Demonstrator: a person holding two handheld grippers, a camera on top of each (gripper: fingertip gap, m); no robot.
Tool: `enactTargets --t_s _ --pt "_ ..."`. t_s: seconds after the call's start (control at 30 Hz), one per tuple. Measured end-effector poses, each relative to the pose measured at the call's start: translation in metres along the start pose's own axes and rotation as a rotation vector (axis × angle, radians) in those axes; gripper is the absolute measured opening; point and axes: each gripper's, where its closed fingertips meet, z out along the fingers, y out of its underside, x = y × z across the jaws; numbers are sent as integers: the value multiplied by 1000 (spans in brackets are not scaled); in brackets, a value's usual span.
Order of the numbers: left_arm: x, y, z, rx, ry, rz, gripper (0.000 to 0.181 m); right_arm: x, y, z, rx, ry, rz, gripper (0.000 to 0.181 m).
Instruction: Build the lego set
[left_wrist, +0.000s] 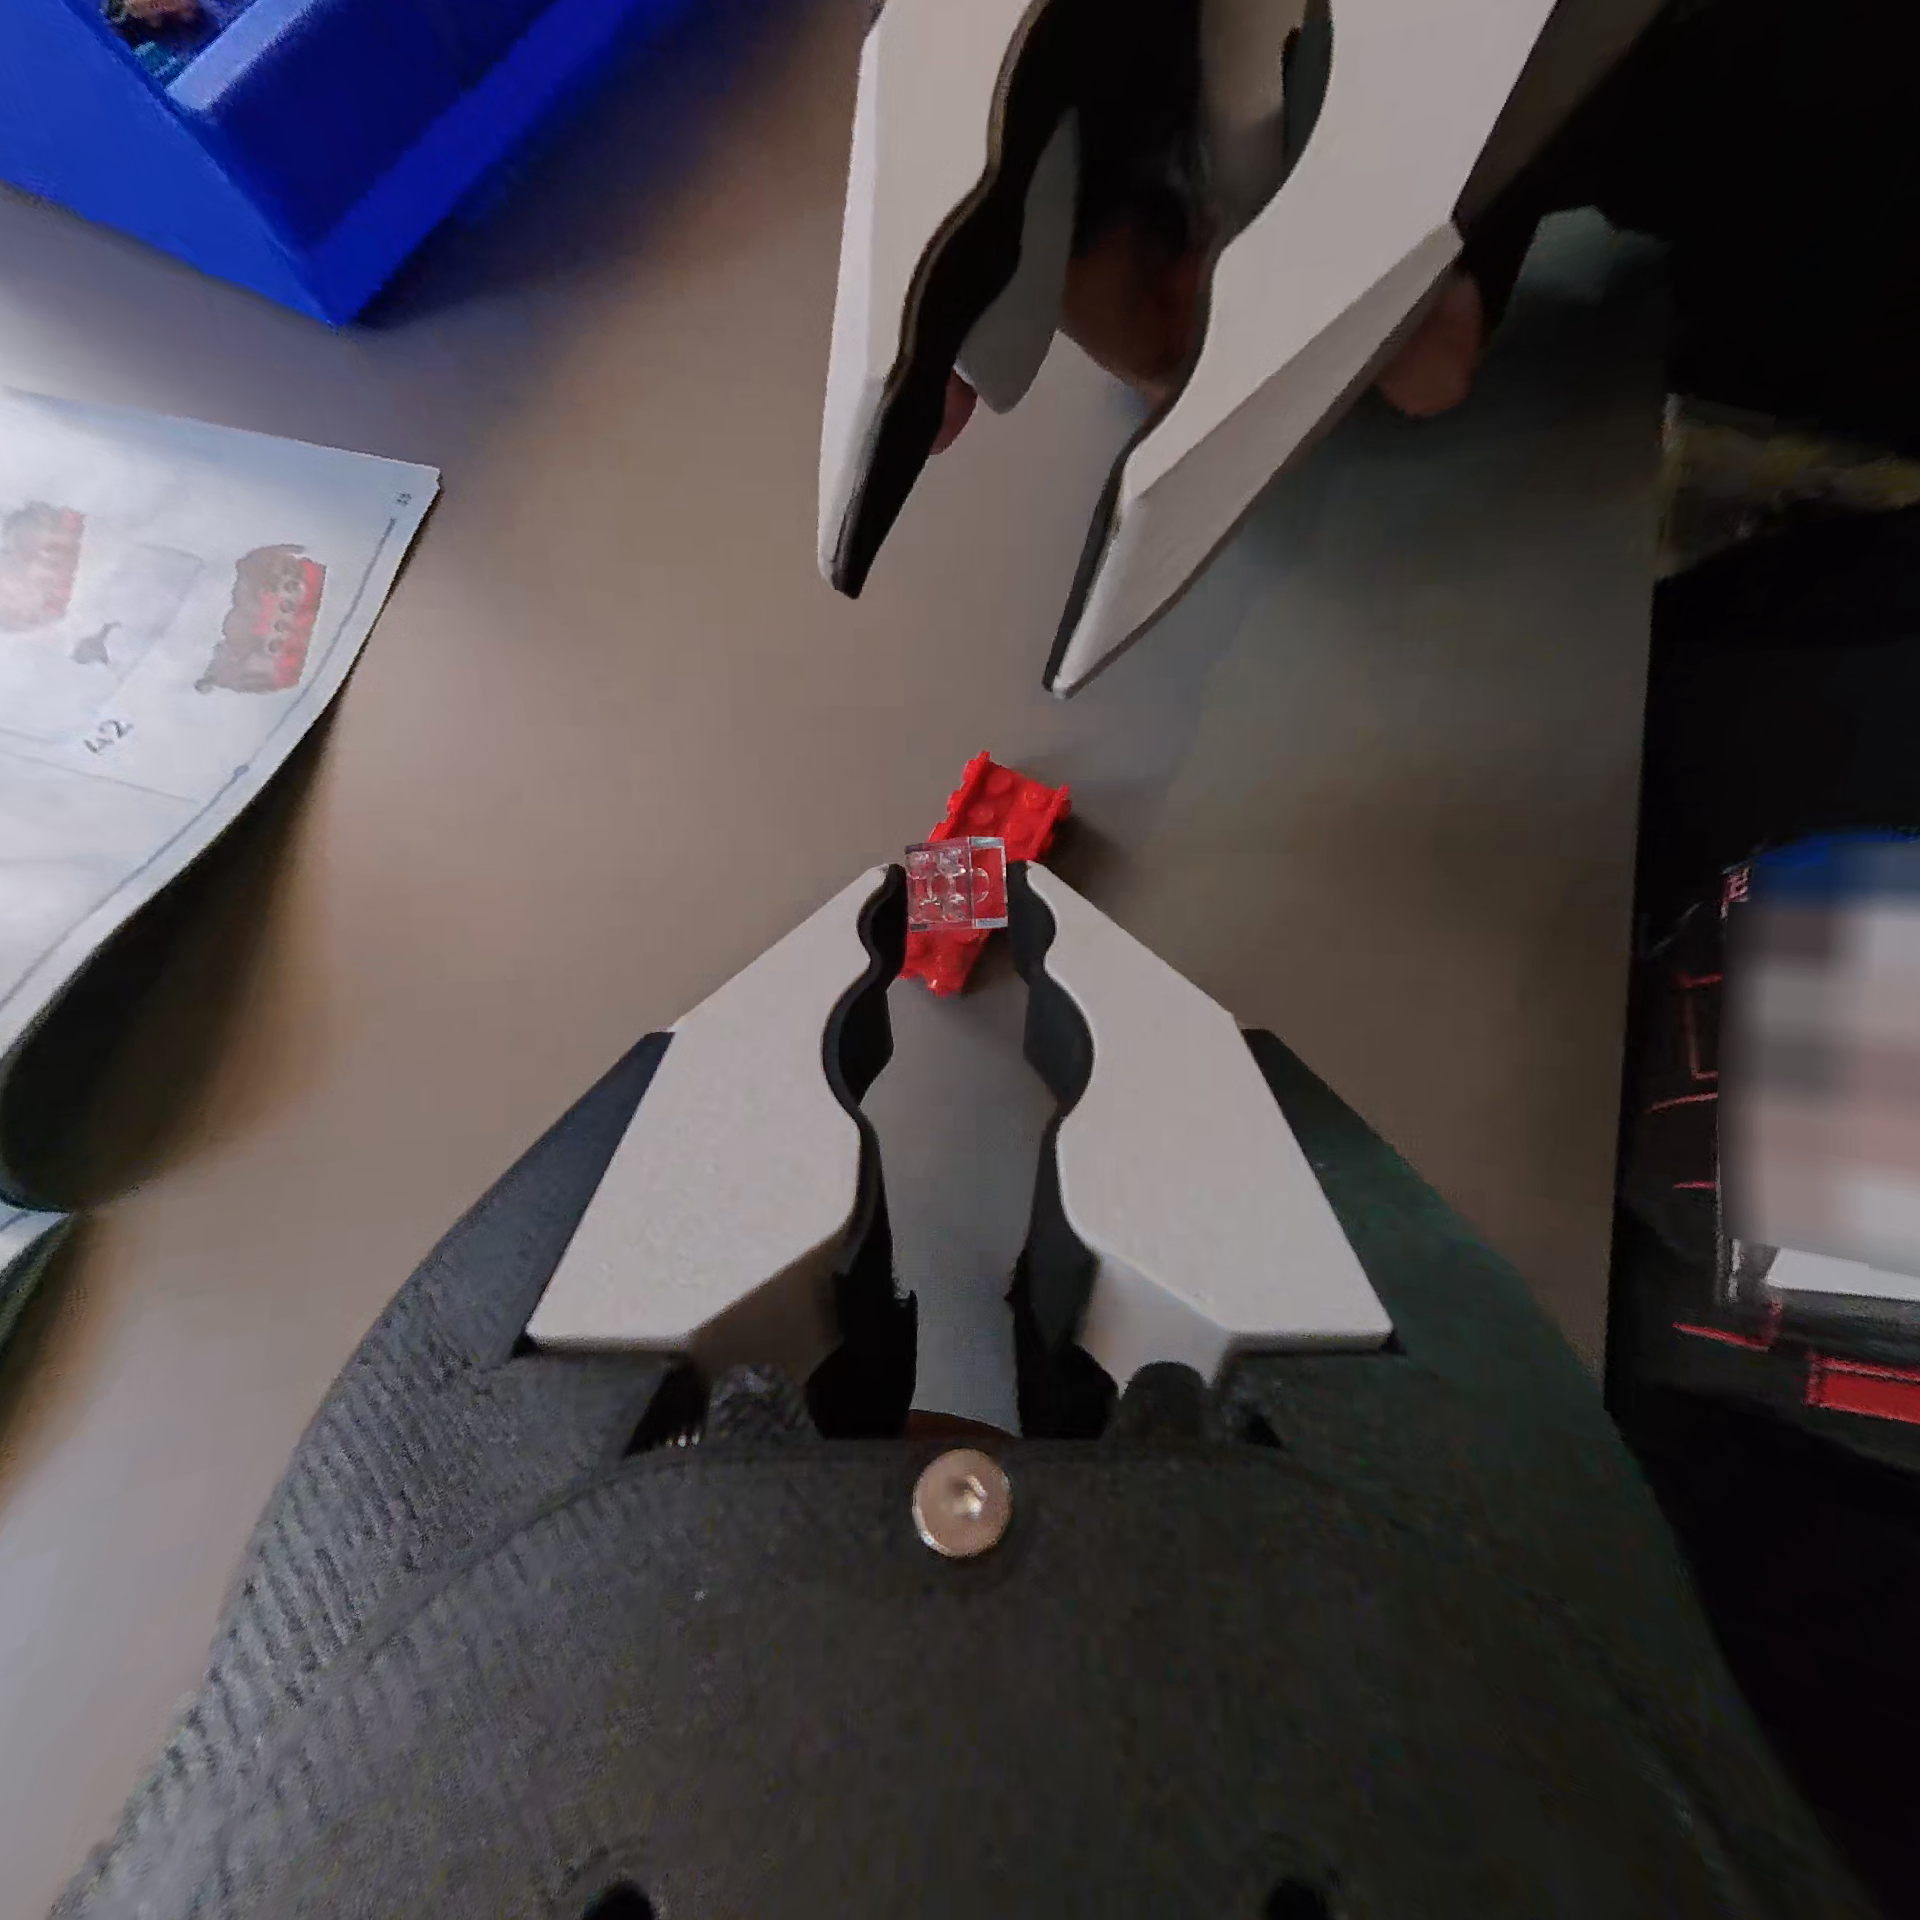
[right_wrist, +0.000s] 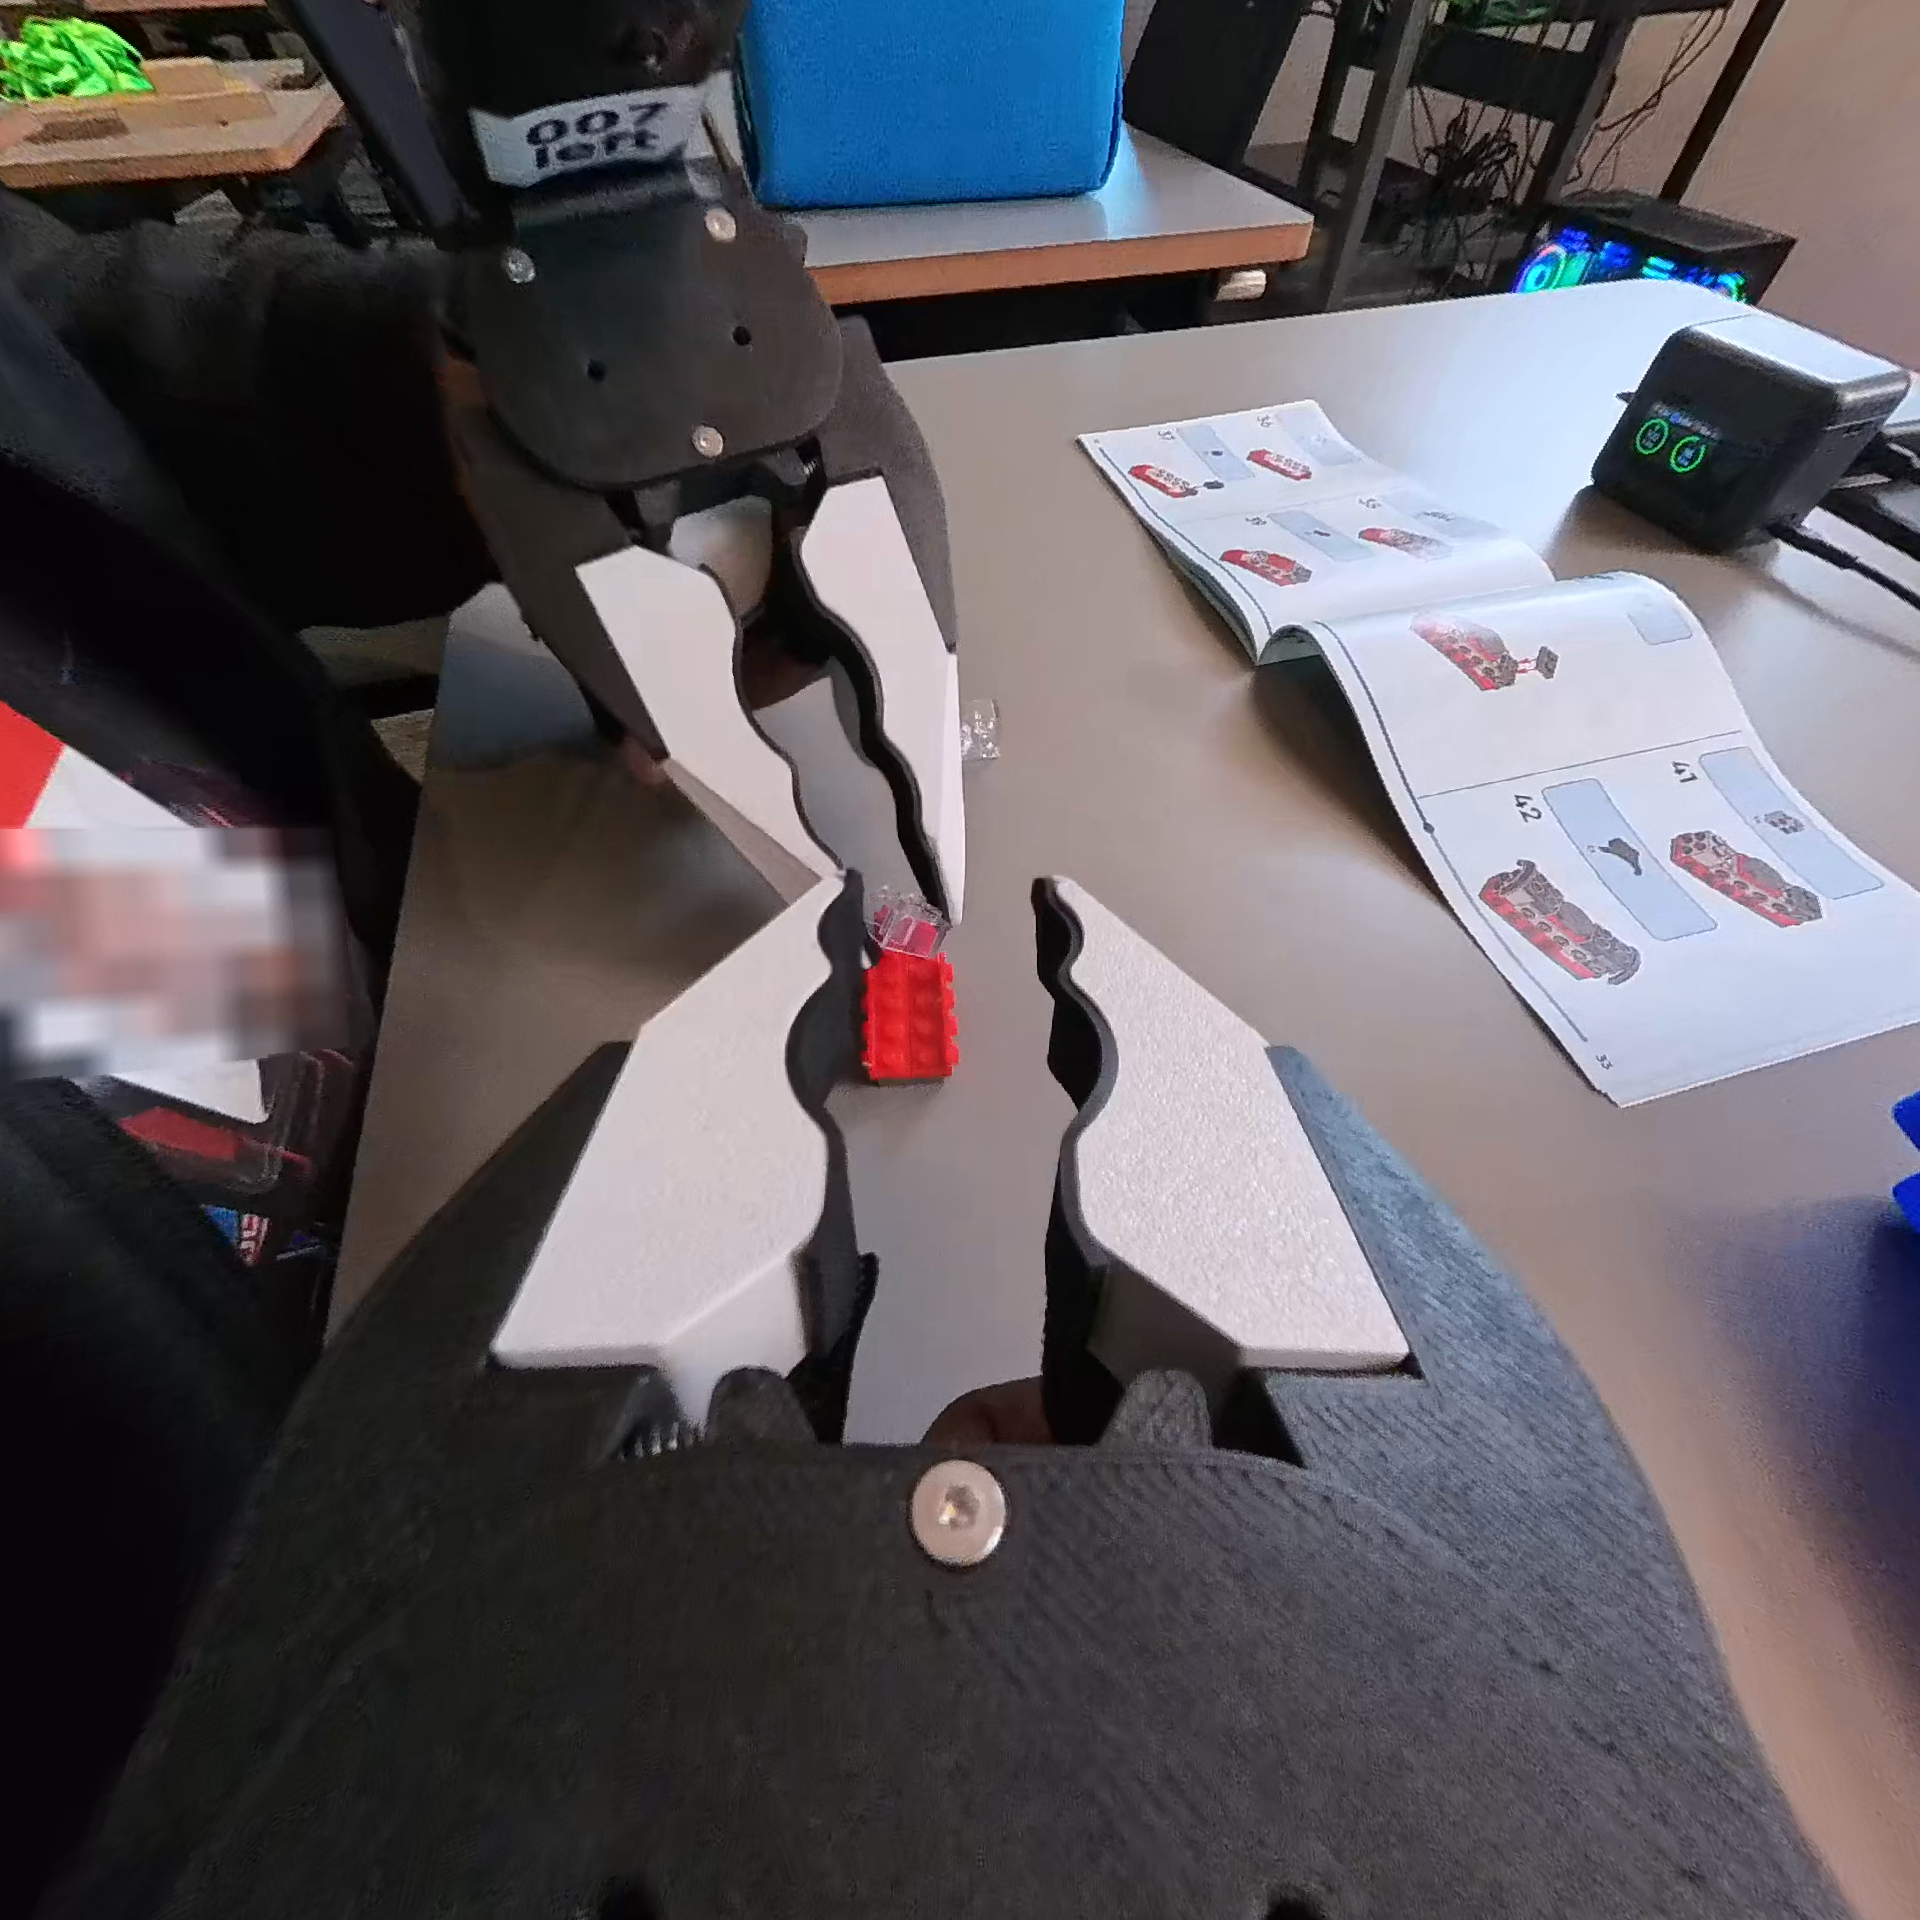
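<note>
A small clear transparent plastic brick (left_wrist: 957, 883) is pinched between the fingertips of the left hand-held gripper (left_wrist: 956, 883), which is clenched on it, and it is held tilted over the end of a flat red studded plastic plate (right_wrist: 909, 1018) lying on the grey table (right_wrist: 1247, 935) directly ahead of the right hand-held gripper (right_wrist: 940, 894). The right hand-held gripper is released, its jaws spread wide and nothing held; the red plate lies between its two fingers, closer to one finger, though contact cannot be told. The step in hand is judged to be the seating of the clear brick on the plate. To do it well, the brick should be levelled so that its underside meets the studs squarely, then pressed straight down. The plate is light and could slide or tip, so it would best be steadied by the right hand-held gripper being closed on its long sides first. An open printed instruction booklet (right_wrist: 1558, 790) lies well off to one side.
</note>
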Motion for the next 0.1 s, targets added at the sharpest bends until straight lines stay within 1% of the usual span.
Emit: enactTargets --t_s 0.03,0.1 --pt "0 1 1 -16 1 18 19 -1 2 0 -10 -7 4 34" --pt "0 4 2 -42 5 47 20 -3 6 1 -40 -22 11 35"
